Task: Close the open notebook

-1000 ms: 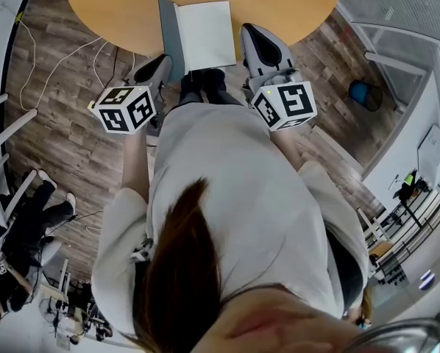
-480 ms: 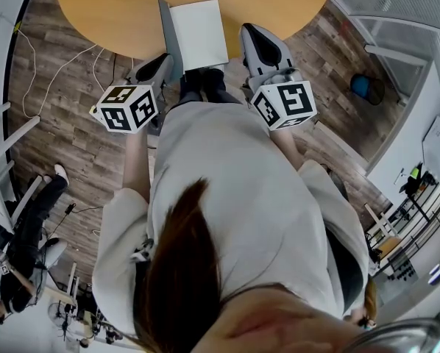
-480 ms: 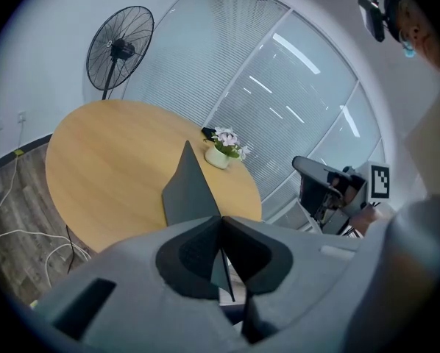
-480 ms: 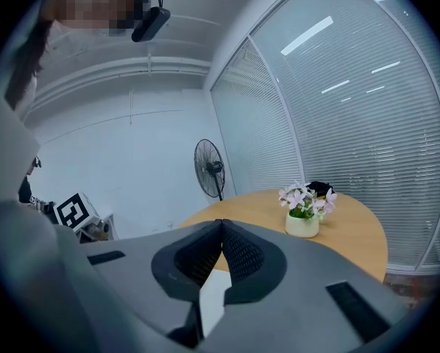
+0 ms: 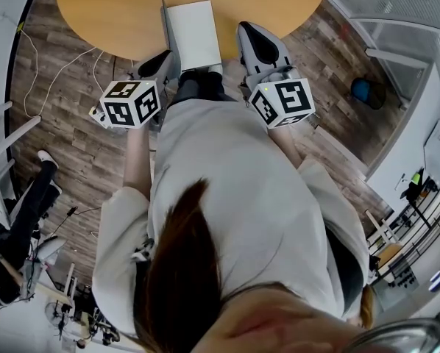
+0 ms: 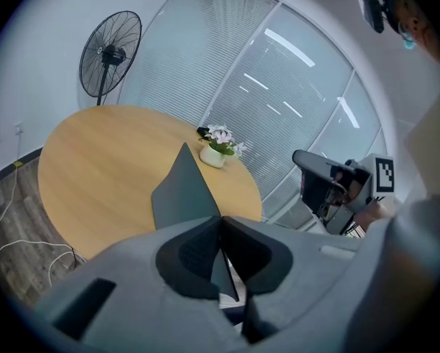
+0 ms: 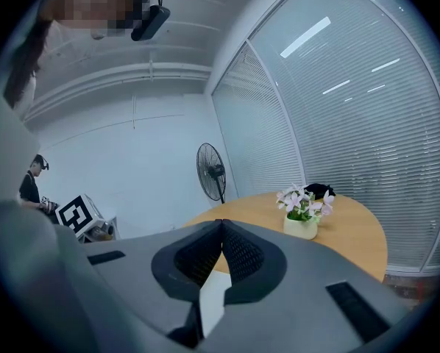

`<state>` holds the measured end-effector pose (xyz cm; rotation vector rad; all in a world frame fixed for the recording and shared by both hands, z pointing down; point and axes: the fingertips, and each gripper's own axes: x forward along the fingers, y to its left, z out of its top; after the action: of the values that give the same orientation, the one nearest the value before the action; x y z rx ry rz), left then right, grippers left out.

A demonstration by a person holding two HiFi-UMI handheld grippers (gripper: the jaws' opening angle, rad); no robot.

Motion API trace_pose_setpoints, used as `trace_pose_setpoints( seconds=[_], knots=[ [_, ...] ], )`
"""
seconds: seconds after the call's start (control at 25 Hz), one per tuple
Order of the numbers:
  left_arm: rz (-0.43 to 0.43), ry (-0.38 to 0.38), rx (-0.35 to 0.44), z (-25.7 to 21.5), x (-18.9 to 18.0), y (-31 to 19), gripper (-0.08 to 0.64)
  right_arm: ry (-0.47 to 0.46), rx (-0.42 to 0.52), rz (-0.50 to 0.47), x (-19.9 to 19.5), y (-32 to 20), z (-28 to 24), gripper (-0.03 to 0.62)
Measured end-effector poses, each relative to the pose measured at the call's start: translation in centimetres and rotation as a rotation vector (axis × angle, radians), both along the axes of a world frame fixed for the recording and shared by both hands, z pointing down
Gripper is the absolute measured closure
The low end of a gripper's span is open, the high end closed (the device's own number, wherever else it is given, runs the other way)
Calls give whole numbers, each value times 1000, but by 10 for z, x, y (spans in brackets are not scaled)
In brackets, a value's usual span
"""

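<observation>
- The notebook (image 5: 196, 31) lies open at the near edge of the round wooden table (image 5: 110, 9), straight in front of the person, with its white page facing up.
- Its grey cover (image 6: 182, 193) stands steeply up along the left side of the page instead of lying flat.
- The left gripper (image 6: 220, 219) has its jaws together on the near edge of that cover. A dark sliver of the cover runs on through the gap behind their tips.
- The right gripper (image 7: 221, 223) hangs just to the right of the notebook. Its jaws are together with nothing between them, and only the white page (image 7: 213, 304) shows through the gap below.
- Further back on the table stands a small pale pot (image 7: 301, 228) holding pink and white flowers (image 7: 302, 199), well apart from the notebook.
- A small dark thing (image 7: 319, 190) lies behind the pot. What it is cannot be told.
- Nothing on the table lies between the cover and the page.
- A standing fan (image 6: 110, 54) is beyond the table, in front of a glass wall with blinds (image 6: 279, 87).
- On the wooden floor, white cables (image 5: 58, 65) trail to the left of the table, and a round blue thing (image 5: 361, 92) sits to the right.
</observation>
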<state>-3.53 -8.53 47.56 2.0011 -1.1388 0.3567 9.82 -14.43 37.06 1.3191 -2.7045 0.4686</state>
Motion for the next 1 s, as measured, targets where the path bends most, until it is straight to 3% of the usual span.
trace_pose_setpoints(
  seconds=[0.32,1.0],
  knots=[
    [29,-44,9,4,21,-6,535,-13,-1,-3,12,-5,2,589],
    [91,-22,-29,25,59,-18,535,-10,-13,-12,21,-19,9,589]
  ],
)
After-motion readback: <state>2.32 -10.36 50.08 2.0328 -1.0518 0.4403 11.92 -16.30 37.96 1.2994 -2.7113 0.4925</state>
